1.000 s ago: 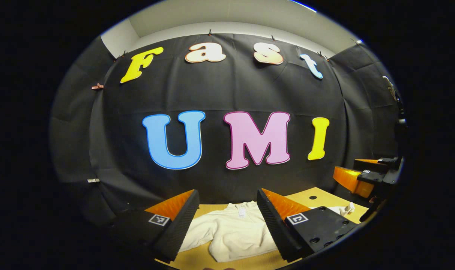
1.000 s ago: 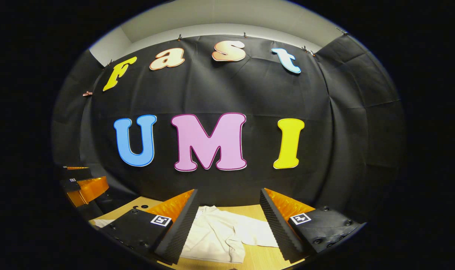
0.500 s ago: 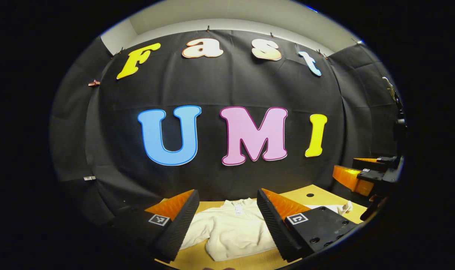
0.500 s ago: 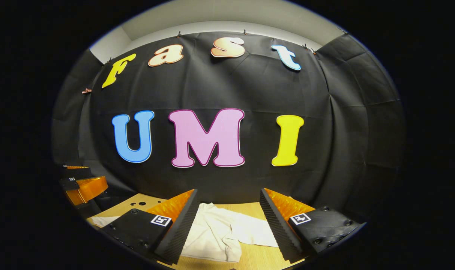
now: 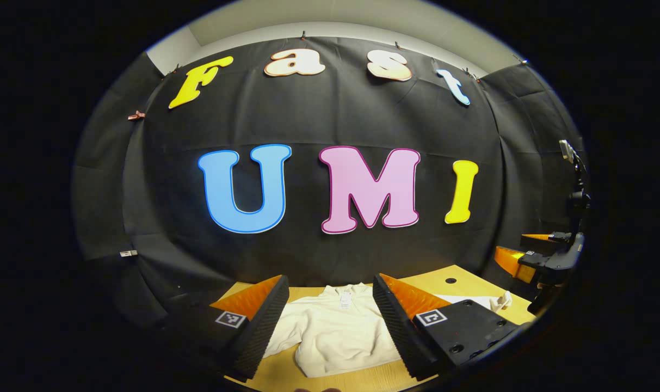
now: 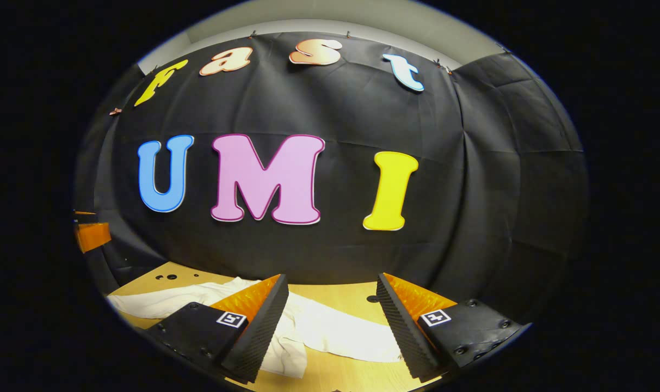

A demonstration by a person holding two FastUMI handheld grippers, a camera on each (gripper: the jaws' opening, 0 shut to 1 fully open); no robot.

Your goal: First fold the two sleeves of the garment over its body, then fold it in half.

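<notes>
A cream long-sleeved garment [image 5: 338, 335] lies flat on the wooden table [image 5: 471, 286], collar toward the back wall. My left gripper [image 5: 330, 318] hangs open above its body, fingers wide apart with nothing between them. One sleeve [image 5: 479, 301] stretches off to the right toward the other gripper [image 5: 531, 256], which hovers at the table's right edge. In the right gripper view, my right gripper [image 6: 332, 321] stands open above the garment's sleeve [image 6: 340, 335], which runs across the table [image 6: 335, 296]. The left gripper [image 6: 90, 234] appears at the far left there.
The black cloth wall stands close behind the table. Small round holes [image 5: 450, 281] dot the tabletop, also holes [image 6: 166, 277] at the back left in the right gripper view. A stand with a small device [image 5: 574, 179] rises at the right edge.
Both views have tilted down and more of the table and garment shows. The right gripper has swung right, so the sleeve now lies between its fingers.
</notes>
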